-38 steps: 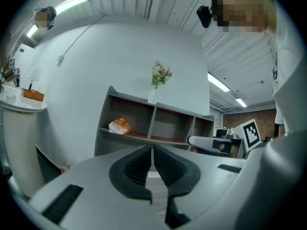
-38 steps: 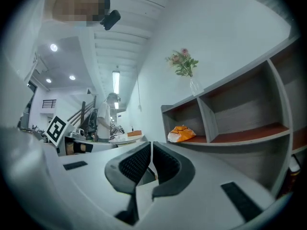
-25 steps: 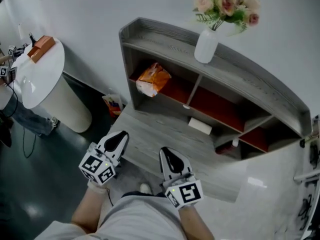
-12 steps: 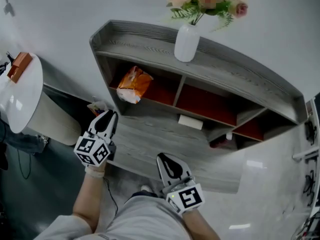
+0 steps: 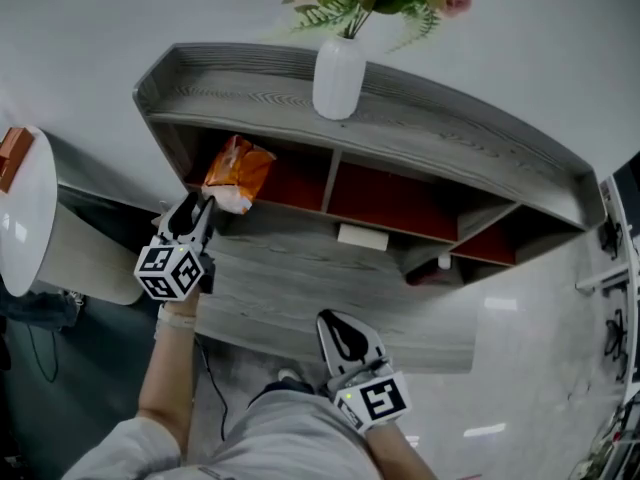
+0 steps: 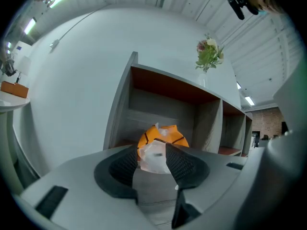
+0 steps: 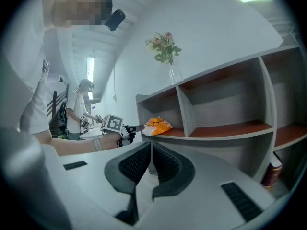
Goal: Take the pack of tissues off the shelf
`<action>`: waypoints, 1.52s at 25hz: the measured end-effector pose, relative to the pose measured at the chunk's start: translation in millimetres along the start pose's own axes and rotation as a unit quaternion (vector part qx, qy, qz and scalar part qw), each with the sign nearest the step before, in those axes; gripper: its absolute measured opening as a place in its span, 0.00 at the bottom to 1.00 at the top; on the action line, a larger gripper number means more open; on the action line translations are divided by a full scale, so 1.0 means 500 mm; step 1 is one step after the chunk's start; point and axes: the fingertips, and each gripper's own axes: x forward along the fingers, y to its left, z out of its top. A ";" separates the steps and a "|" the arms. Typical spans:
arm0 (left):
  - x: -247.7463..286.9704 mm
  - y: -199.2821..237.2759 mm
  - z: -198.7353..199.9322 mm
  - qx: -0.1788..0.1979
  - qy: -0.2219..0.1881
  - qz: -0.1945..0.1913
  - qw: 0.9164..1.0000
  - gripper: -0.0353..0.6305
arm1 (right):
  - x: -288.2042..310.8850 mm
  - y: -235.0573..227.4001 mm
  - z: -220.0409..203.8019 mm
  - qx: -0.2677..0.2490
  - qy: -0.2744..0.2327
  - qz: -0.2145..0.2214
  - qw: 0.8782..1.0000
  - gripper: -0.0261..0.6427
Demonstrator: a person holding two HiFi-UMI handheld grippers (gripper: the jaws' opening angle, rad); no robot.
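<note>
The pack of tissues [image 5: 237, 173] is an orange and white crinkled packet lying in the left compartment of the grey shelf [image 5: 450, 143]. My left gripper [image 5: 192, 216] reaches to that compartment's front edge, with its tips just short of the pack. In the left gripper view the pack [image 6: 160, 134] shows straight ahead past the left gripper [image 6: 152, 150]. Its jaws are opening, and nothing is pressed between them. My right gripper [image 5: 345, 336] hangs low near my body, jaws shut and empty. The right gripper view shows the right gripper [image 7: 150, 150], the pack [image 7: 157, 125] and the left gripper [image 7: 130, 128].
A white vase [image 5: 338, 76] of flowers stands on the shelf top. A white box [image 5: 362, 236] lies on the lower ledge, and a small bottle [image 5: 443, 264] stands in a lower right nook. A round white table [image 5: 25, 218] is at the left. A person [image 7: 79, 107] stands far behind.
My left gripper has moved forward and up from beside my body to the shelf's left compartment, close to the pack. The right gripper has stayed low. My view has swung left.
</note>
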 end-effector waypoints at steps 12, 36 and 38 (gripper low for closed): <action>0.034 0.002 -0.018 -0.010 0.015 -0.009 1.000 0.23 | -0.012 -0.018 -0.014 -0.001 0.011 -0.014 1.000 0.08; -0.224 -0.079 0.011 -0.021 -0.017 0.057 0.998 0.11 | -0.012 0.032 0.009 0.005 -0.013 0.120 0.993 0.08; -0.261 -0.092 0.007 -0.023 -0.018 0.069 0.997 0.11 | -0.010 0.048 0.008 0.007 -0.011 0.141 0.990 0.08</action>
